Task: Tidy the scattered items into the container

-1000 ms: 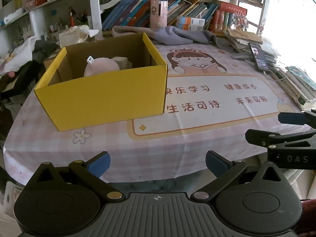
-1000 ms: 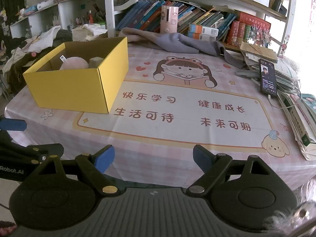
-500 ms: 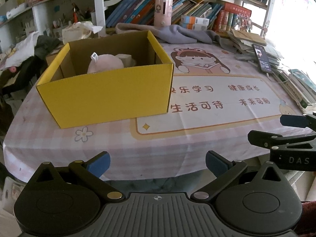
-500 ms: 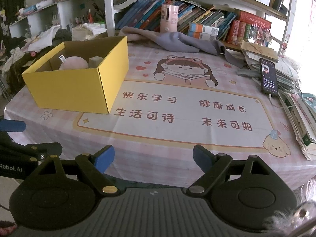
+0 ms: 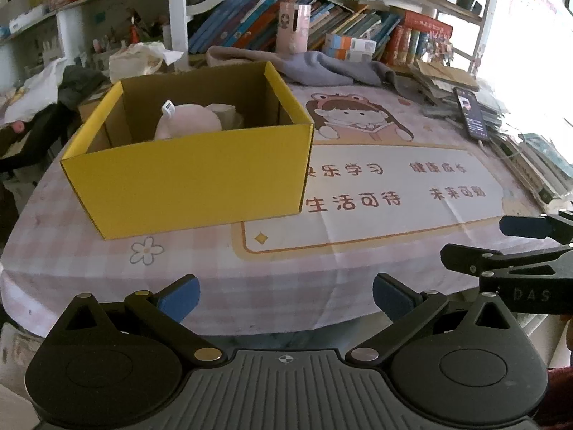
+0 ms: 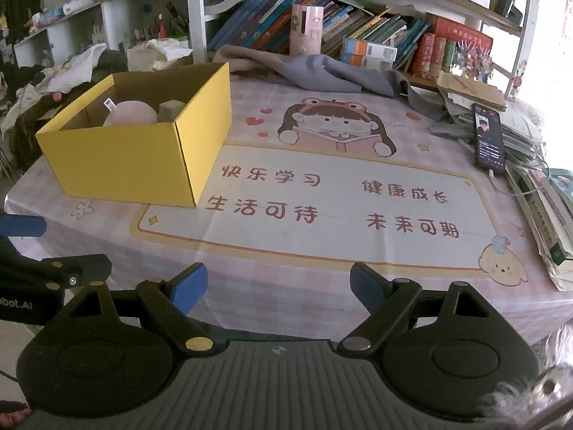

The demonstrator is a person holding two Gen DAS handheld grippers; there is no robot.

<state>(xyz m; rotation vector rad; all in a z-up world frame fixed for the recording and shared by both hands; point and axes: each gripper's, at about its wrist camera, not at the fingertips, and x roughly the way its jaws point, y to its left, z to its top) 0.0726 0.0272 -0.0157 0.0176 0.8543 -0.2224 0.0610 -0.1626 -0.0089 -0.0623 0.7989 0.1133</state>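
Left gripper [image 5: 285, 295]: held off the near edge of the table, its blue-tipped fingers [image 5: 179, 297] spread wide with nothing between them.
Yellow box [image 5: 193, 179]: an open cardboard container standing on the left part of the tablecloth, its near wall facing the left gripper.
Pink plush [image 5: 186, 122]: lies inside the yellow box, a white tag sticking up from it; only its top shows over the wall.
Pale block [image 6: 171, 109]: also in the box, just right of the plush, partly hidden.
Tablecloth [image 6: 322, 193]: pink checks with a cartoon girl reading and rows of red characters; the middle shows only the print.
Grey cloth [image 6: 322, 71]: heaped at the far edge of the table, in front of the bookshelf [image 6: 358, 39].
Phone [image 6: 487, 138]: lies on stacked books at the right edge, screen lit.
Right gripper [image 6: 278, 286]: also off the near edge, released, its fingers apart and empty; in the left view it pokes in from the right.
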